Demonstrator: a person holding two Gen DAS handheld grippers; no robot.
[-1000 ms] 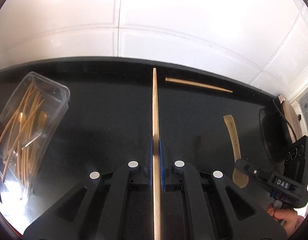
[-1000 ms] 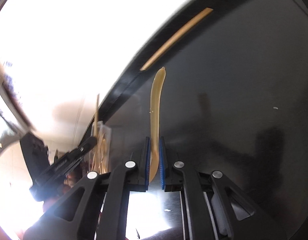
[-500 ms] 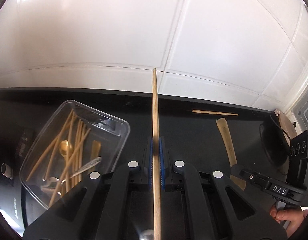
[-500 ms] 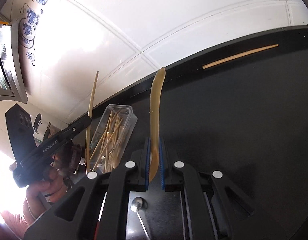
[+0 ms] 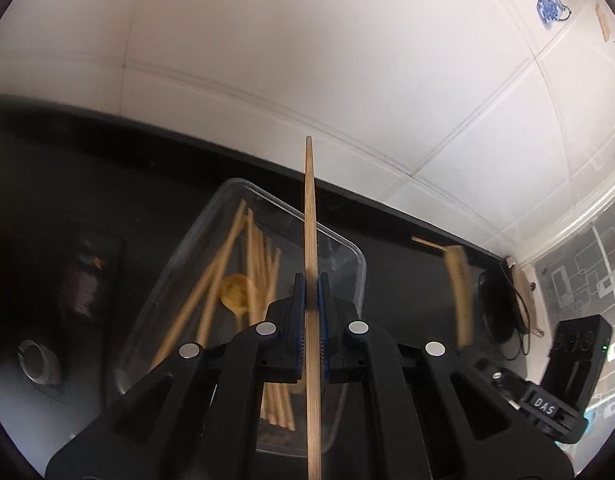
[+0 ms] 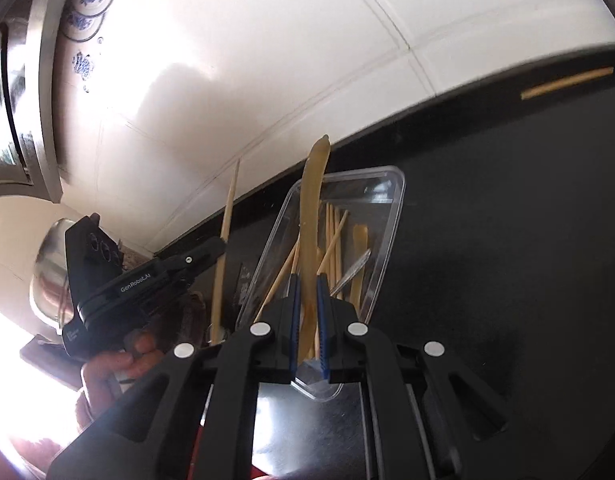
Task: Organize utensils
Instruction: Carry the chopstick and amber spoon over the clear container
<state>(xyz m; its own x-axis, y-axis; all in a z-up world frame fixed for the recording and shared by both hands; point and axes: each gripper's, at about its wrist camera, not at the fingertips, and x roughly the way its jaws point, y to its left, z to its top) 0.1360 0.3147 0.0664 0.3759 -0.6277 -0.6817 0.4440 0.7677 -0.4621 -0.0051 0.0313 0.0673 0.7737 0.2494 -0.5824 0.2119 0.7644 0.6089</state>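
Note:
My left gripper (image 5: 311,292) is shut on a long wooden chopstick (image 5: 310,216) and holds it above a clear plastic container (image 5: 347,246) that holds several chopsticks and a gold spoon (image 5: 235,292). My right gripper (image 6: 307,292) is shut on a curved wooden spoon handle (image 6: 313,200) and holds it over the same container (image 6: 395,208). The left gripper with its chopstick (image 6: 229,208) shows at the left of the right wrist view. The right gripper's wooden spoon (image 5: 459,288) shows blurred at the right of the left wrist view.
A loose chopstick (image 6: 567,83) lies on the black counter by the white tiled wall; it also shows in the left wrist view (image 5: 427,243). A small metal cup (image 5: 39,362) stands at the left. A steel pot (image 6: 47,276) stands beyond the left gripper.
Both grippers have swung left toward the clear container, each with its utensil still held. The container now lies right under both grippers.

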